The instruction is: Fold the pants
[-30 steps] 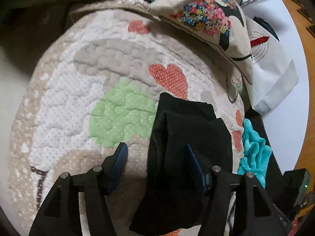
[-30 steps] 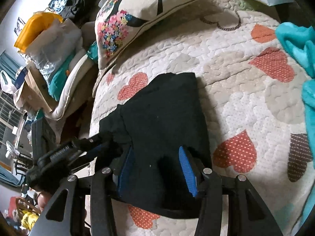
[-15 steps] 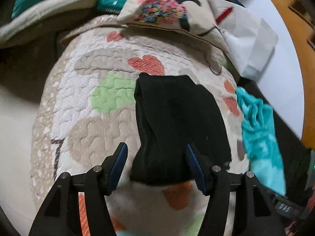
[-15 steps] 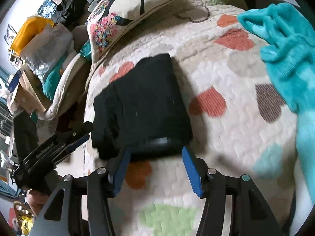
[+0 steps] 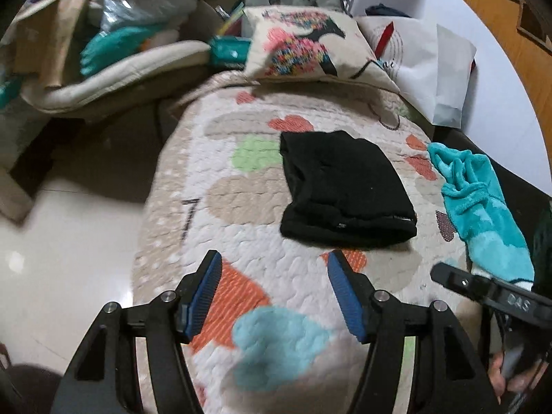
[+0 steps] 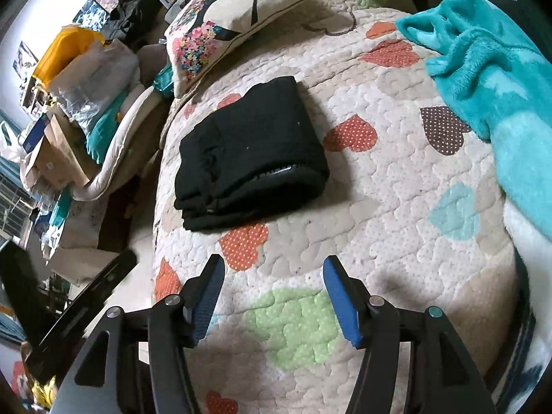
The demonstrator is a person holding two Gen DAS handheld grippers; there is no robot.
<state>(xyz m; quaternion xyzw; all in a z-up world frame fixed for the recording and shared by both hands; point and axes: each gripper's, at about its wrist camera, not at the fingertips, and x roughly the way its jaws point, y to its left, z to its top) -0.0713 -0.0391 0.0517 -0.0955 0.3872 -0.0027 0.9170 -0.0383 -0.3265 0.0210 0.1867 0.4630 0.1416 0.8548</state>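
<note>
Left wrist: folded pants (image 5: 345,186) beyond spread left gripper (image 5: 272,262).

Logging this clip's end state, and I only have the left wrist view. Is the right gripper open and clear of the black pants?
Observer: Yes. The right gripper has its jaws apart with nothing between them. The pants lie folded beyond it on the quilt.
Operator: Does the bundle's side edge look tidy?
Observer: At its near left corner several stacked layers show, roughly lined up.
</note>
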